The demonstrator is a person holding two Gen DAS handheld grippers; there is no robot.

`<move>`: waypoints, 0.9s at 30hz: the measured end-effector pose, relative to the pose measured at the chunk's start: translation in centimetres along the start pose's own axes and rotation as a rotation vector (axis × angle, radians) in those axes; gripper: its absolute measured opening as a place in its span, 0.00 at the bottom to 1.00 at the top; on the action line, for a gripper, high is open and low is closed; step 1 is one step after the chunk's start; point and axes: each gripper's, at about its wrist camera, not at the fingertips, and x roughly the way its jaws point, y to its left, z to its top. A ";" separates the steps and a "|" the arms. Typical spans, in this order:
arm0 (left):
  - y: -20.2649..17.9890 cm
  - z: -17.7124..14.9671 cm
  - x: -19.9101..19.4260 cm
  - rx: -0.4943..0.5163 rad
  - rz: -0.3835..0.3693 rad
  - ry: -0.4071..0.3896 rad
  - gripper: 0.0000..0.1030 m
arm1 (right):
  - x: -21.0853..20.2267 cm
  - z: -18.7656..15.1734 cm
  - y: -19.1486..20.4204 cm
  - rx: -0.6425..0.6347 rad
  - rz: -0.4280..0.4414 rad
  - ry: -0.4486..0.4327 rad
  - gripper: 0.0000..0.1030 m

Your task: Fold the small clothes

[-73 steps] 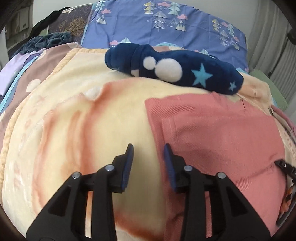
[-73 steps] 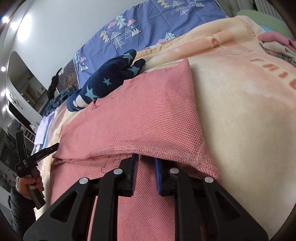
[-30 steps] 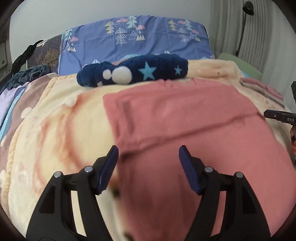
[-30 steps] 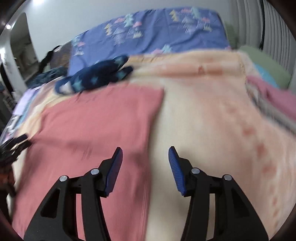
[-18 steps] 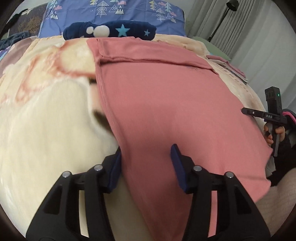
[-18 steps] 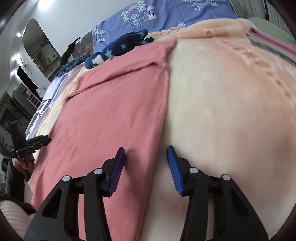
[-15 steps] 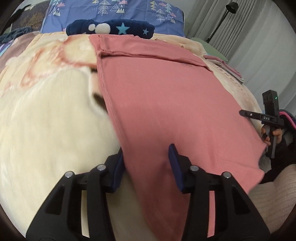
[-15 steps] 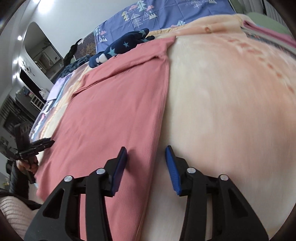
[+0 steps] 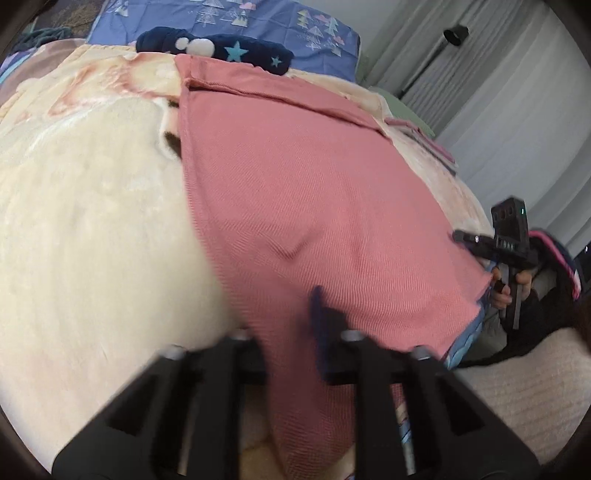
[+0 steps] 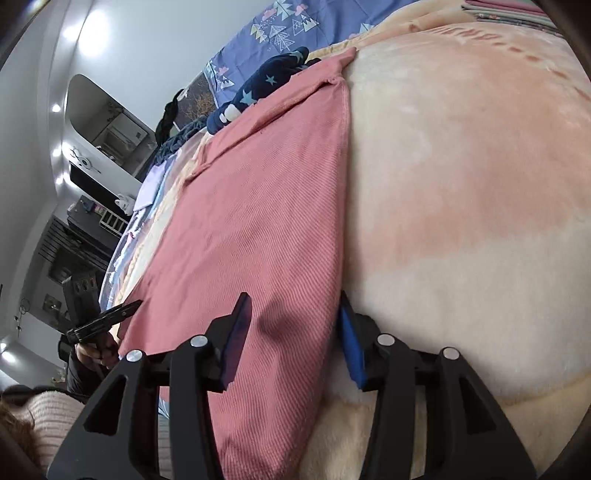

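A pink garment (image 9: 314, 184) lies spread on a cream blanket (image 9: 92, 221), with its far end folded over. At the near left edge of the cloth, my left gripper (image 9: 295, 325) is shut on the fabric, which runs between its blurred fingers. In the right wrist view the pink garment (image 10: 258, 221) has its right edge lying between the blue pads of my right gripper (image 10: 295, 332). That gripper stands open astride the edge, and its pads do not press the cloth. Each gripper shows in the other's view: right gripper (image 9: 458, 235), left gripper (image 10: 135, 304), each held by a hand.
A navy star-print plush item (image 9: 221, 48) lies past the garment's far end, against a blue tree-print pillow (image 9: 266, 22). Folded clothes (image 9: 421, 133) sit at the far right of the bed. The person's knit-clad lap (image 9: 517, 387) is at the near edge. Curtains hang at right.
Both grippers came back from the folded far end to the garment's near end. The left jaws went from wide open to shut on the cloth's left edge; the right jaws stayed open.
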 end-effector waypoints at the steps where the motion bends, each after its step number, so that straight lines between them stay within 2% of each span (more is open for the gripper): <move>1: 0.1 0.2 -0.8 -0.014 -0.011 -0.032 0.03 | -0.5 -0.2 0.0 0.004 0.013 -0.007 0.37; 2: -0.1 0.5 -1.6 -0.011 -0.010 -0.064 0.03 | -1.0 -0.4 0.0 0.012 0.035 -0.020 0.04; 4: -0.7 1.7 -3.4 0.000 -0.021 -0.135 0.03 | -2.4 0.0 -0.5 0.085 0.161 -0.062 0.02; 9: -4.5 4.5 -8.1 0.119 -0.006 -0.255 0.03 | -7.7 2.4 1.9 0.057 0.234 -0.264 0.02; 12: -6.6 4.6 -10.1 0.169 -0.009 -0.297 0.03 | -10.4 2.6 4.2 -0.019 0.231 -0.322 0.02; 15: -8.7 3.0 -12.9 0.214 -0.007 -0.351 0.03 | -13.5 1.5 6.1 -0.084 0.224 -0.374 0.02; 18: -10.7 2.4 -14.4 0.269 0.012 -0.380 0.04 | -15.8 0.6 8.1 -0.176 0.158 -0.421 0.02; 20: -10.9 2.9 -13.7 0.281 0.013 -0.368 0.04 | -15.3 1.3 8.2 -0.193 0.121 -0.415 0.02; 23: -9.6 4.9 -11.4 0.249 0.038 -0.338 0.04 | -12.8 3.8 7.0 -0.139 0.098 -0.389 0.02; 27: -6.4 9.6 -7.6 0.201 0.054 -0.302 0.04 | -8.9 8.1 5.2 -0.089 0.077 -0.374 0.02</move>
